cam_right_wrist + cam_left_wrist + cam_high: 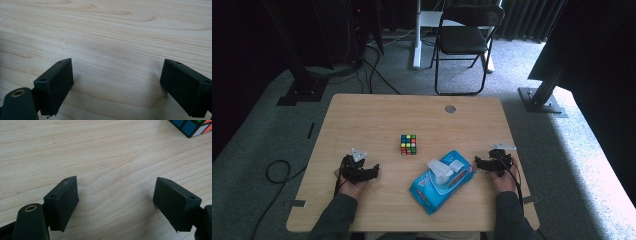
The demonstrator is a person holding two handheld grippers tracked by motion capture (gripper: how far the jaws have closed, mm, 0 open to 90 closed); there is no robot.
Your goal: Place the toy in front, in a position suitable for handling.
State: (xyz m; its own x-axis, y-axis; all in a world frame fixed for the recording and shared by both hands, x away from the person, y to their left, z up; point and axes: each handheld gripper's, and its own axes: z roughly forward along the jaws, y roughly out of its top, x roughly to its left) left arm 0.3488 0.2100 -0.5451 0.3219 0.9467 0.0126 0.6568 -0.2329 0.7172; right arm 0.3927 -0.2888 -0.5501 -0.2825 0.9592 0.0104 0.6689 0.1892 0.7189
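Pale wooden table (pixel 362 115) carries a multicoloured puzzle cube (pixel 408 144) at centre and a blue wet-wipe pack (pixel 442 180) near right. Left gripper (pixel 371 171) and right gripper (pixel 478 162) rest beside them, jaws spread, empty.

Both forearms come in from the near edge in dark sleeves. The left claw (pixel 371 171) sits low at the near left, its jaws spread wide with nothing between them. The right claw (pixel 478 162) sits at the near right, pointing left, its jaws likewise wide apart and empty.
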